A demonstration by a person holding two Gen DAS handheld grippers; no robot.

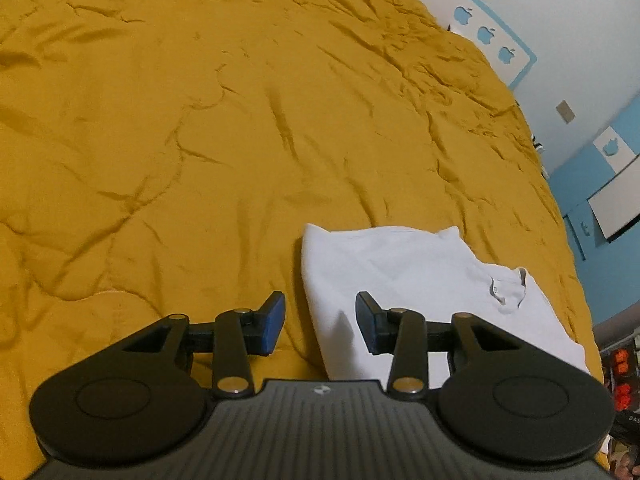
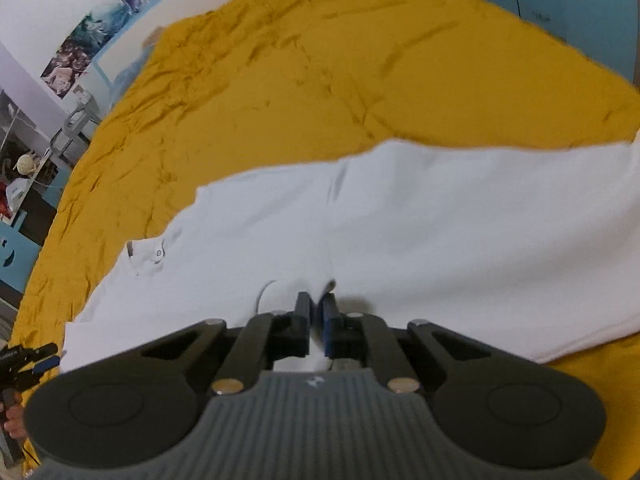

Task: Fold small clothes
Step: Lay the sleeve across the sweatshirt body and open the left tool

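Note:
A white shirt (image 1: 404, 276) lies on a mustard-yellow bedspread (image 1: 200, 120), partly folded, with its collar and label toward the right. My left gripper (image 1: 320, 322) is open and empty, hovering over the shirt's left edge. In the right wrist view the same shirt (image 2: 400, 220) spreads across the bedspread (image 2: 320, 80), collar at the left. My right gripper (image 2: 317, 312) is shut on a fold of the shirt's near edge, and white cloth shows between its fingers.
A white and blue wall with apple-shaped cutouts (image 1: 486, 34) runs along the bed's right side. Posters (image 2: 92, 28) and cluttered shelves (image 2: 20, 176) stand beyond the bed's left edge in the right wrist view. The other gripper (image 2: 24, 360) shows at the lower left.

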